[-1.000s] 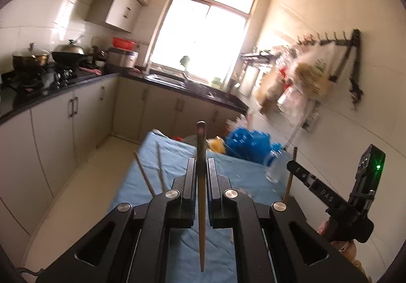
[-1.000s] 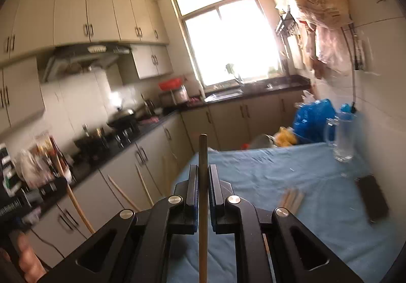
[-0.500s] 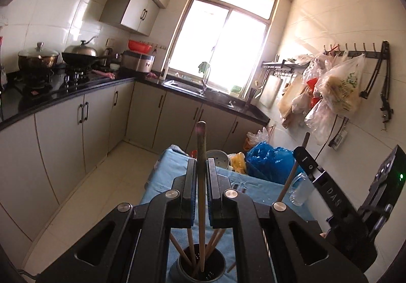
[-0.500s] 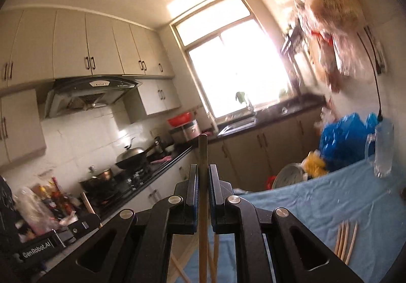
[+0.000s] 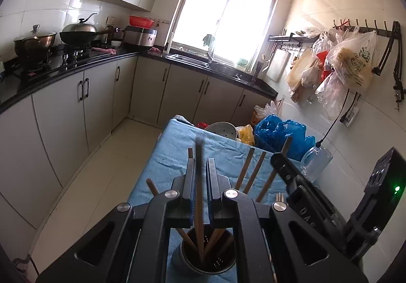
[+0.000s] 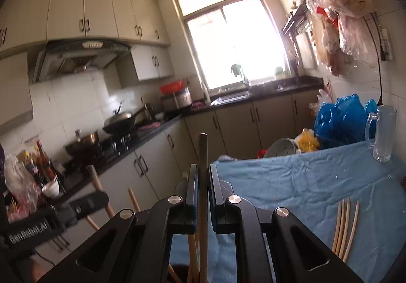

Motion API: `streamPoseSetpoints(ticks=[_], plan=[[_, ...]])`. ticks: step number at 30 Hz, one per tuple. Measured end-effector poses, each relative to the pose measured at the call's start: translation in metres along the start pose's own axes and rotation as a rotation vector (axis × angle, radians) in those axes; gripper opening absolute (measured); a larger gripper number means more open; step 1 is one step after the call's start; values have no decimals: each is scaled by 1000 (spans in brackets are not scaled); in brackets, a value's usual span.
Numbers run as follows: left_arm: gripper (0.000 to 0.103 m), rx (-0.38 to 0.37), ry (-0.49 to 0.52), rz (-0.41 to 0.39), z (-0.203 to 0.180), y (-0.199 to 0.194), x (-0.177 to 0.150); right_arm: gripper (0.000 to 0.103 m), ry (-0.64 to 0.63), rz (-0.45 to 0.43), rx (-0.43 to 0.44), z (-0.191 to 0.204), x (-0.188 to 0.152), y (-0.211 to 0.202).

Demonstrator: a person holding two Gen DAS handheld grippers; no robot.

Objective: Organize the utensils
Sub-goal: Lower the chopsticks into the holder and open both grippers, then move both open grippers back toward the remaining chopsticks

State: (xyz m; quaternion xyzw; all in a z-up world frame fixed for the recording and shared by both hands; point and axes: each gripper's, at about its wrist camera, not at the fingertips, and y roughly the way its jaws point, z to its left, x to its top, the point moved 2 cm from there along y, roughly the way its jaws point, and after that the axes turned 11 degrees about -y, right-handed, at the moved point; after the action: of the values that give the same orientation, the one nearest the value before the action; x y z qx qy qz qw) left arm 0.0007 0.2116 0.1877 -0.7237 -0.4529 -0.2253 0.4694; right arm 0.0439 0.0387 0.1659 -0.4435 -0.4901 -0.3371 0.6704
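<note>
My left gripper [image 5: 200,163] is shut on a brown chopstick [image 5: 198,196] that stands upright between its jaws. The stick's lower end reaches down into a metal utensil holder [image 5: 192,265] on the blue-clothed table [image 5: 175,146]. Several other chopsticks [image 5: 244,171] lean in that holder. My right gripper [image 6: 203,168] is shut on another upright chopstick [image 6: 203,156]; in the left wrist view the right gripper [image 5: 286,166] is close beside the holder on the right. Several loose pale chopsticks [image 6: 345,227] lie on the cloth at the right.
A glass mug [image 6: 382,135] stands near the wall on the table's right side, with blue plastic bags [image 6: 342,118] and a metal colander [image 6: 281,147] beyond the far edge. Grey cabinets [image 5: 76,110] with a black counter run along the left. Bags [image 5: 350,59] hang on wall hooks.
Both grippers have come down and moved over the table with their chopsticks. The utensil holder has come into view under the left gripper, and the left chopstick's lower end now dips into it.
</note>
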Motion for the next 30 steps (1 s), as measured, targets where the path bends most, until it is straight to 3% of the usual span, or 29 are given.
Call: streamPoseSetpoints(ticks=[2, 4, 5, 6, 8, 12, 14, 20, 25, 26, 27, 28, 30], plan=[[7, 11, 3, -6, -1, -6, -1, 12, 0, 16, 4, -2, -4, 1], [8, 24, 8, -18, -2, -16, -2, 27, 7, 32, 15, -4, -5, 0], [12, 30, 6, -28, -1, -22, -3, 40, 13, 33, 17, -6, -5, -2], [16, 35, 3, -39, -1, -28, -4, 45, 22, 27, 15, -10, -4, -7], [34, 47, -8, -66, -1, -41, -7, 46, 27, 13, 6, -14, -2, -15], [39, 61, -32, -111, 1, -71, -19, 63, 27, 0, -29, -31, -2, -42], [41, 69, -48, -114, 3, -81, -30, 66, 36, 3, -61, -45, -7, -58], [42, 100, -16, -81, -7, -94, -72, 66, 40, 114, -145, -97, -44, -86], [43, 66, 48, 26, -31, -79, -115, 66, 95, 331, -203, -164, -92, -85], [43, 60, 65, 52, -36, -74, -123, 59, 102, 372, -203, -173, -100, -80], [43, 53, 79, 73, -41, -70, -130, 42, 107, 434, -187, -185, -111, -73], [43, 43, 95, 95, -46, -65, -138, 33, 109, 467, -180, -192, -117, -68], [43, 27, 129, 125, -55, -60, -149, 27, 118, 540, -174, -206, -132, -53]])
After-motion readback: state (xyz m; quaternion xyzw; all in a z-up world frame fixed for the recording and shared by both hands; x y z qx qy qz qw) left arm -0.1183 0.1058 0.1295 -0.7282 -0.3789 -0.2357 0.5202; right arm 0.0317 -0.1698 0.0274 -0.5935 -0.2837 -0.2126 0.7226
